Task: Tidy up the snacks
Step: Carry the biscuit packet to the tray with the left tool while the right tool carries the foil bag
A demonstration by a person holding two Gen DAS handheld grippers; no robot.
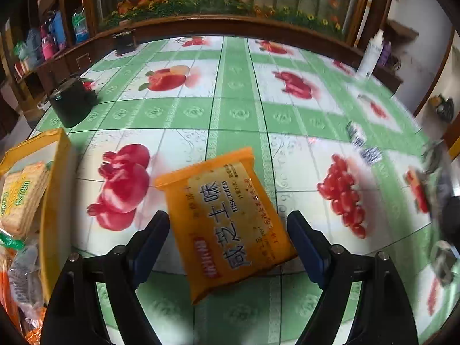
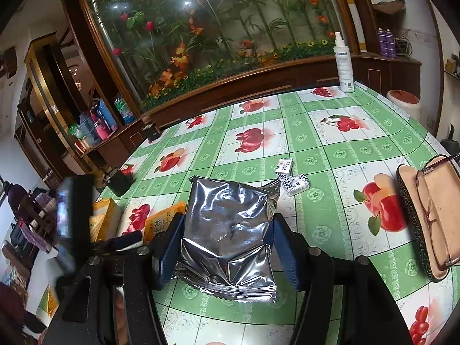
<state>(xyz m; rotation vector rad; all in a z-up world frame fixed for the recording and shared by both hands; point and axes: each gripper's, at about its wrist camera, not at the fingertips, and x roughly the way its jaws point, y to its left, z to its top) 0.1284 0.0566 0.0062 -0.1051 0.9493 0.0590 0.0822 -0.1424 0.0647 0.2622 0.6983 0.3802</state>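
An orange biscuit packet (image 1: 230, 221) lies flat on the fruit-print tablecloth between the wide-open fingers of my left gripper (image 1: 230, 244); neither finger touches it. It also shows in the right wrist view (image 2: 162, 222). A yellow box (image 1: 50, 198) holding several snack packs stands at the left, also seen in the right wrist view (image 2: 105, 215). My right gripper (image 2: 227, 247) is shut on a silver foil snack bag (image 2: 230, 235), with both blue pads pressing its sides, above the table.
A black round tin (image 1: 72, 103) sits at the far left. Two small black-and-white packets (image 2: 293, 176) lie behind the foil bag. An open glasses case with glasses (image 2: 428, 218) is at the right. A white spray bottle (image 2: 343, 63) stands at the far edge.
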